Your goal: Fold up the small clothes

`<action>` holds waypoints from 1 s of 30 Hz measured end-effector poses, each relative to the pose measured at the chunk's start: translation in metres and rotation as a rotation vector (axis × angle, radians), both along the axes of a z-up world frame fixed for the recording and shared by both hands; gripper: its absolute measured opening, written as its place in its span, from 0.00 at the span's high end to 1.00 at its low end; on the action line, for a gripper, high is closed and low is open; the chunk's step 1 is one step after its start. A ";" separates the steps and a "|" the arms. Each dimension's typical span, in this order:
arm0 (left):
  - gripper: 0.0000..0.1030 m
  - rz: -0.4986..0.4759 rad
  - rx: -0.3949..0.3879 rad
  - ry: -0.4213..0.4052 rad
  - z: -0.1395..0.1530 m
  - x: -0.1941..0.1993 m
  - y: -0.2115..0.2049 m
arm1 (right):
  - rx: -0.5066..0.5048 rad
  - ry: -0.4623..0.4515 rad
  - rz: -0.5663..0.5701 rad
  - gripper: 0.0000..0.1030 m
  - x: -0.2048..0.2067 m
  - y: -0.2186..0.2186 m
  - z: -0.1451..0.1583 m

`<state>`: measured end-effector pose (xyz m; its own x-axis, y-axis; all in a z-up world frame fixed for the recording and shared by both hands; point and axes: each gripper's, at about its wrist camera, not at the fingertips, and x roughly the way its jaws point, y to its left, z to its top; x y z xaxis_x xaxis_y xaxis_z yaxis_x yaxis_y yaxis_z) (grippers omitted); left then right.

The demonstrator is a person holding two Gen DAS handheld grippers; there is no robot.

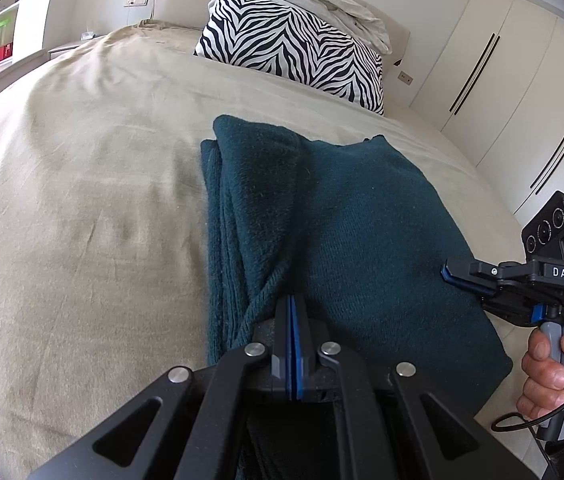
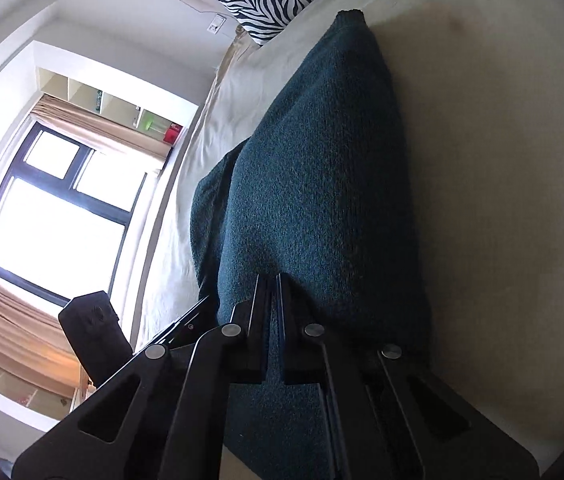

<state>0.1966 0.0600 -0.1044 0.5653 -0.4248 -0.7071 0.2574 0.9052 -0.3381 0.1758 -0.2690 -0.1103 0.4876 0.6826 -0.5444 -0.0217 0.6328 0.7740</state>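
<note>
**both grippers clenched over the folded teal knit**

the left gripper (image 1: 292,300) is sitting clenched, its blue pads pressed together, and it is apparently pinching a twisted fold of the teal knit garment (image 1: 345,216), though the contact is hard to see. the garment is lying folded on the beige bed sheet (image 1: 82,200), stretching ahead of the fingers. just to the right of it, the right gripper (image 1: 451,274) is hovering at the garment's edge, jaws closed, held by a hand (image 1: 553,376). a zebra pillow (image 1: 293,44) is lying far ahead.
</note>
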 end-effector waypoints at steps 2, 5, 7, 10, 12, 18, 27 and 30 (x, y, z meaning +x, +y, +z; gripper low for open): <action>0.94 0.001 -0.015 -0.002 0.001 -0.002 0.001 | -0.027 -0.049 -0.024 0.86 -0.012 -0.003 0.015; 0.93 0.005 -0.064 0.000 0.010 -0.006 0.010 | -0.033 -0.096 -0.113 0.44 -0.021 -0.017 0.033; 0.75 0.024 -0.088 -0.027 0.025 -0.011 0.020 | -0.030 -0.110 -0.152 0.37 -0.022 -0.031 0.037; 0.23 0.137 -0.073 -0.104 0.043 -0.017 0.043 | -0.040 -0.055 -0.164 0.37 -0.015 -0.049 0.030; 0.24 0.166 -0.135 -0.048 0.038 -0.007 0.061 | -0.051 -0.014 -0.148 0.37 -0.013 -0.058 0.022; 0.35 0.104 -0.255 0.114 0.012 0.012 0.060 | -0.072 0.076 -0.036 0.37 -0.003 -0.056 -0.009; 0.43 0.065 -0.239 0.217 0.002 0.018 0.046 | -0.031 0.102 0.043 0.38 0.024 -0.037 -0.024; 0.47 0.067 -0.220 0.235 0.003 0.019 0.045 | -0.007 0.106 0.050 0.39 0.025 -0.039 -0.027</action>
<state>0.2158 0.1047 -0.1016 0.4291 -0.5492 -0.7171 0.0913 0.8162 -0.5704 0.2007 -0.3080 -0.1375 0.3927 0.7004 -0.5960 0.0287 0.6384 0.7691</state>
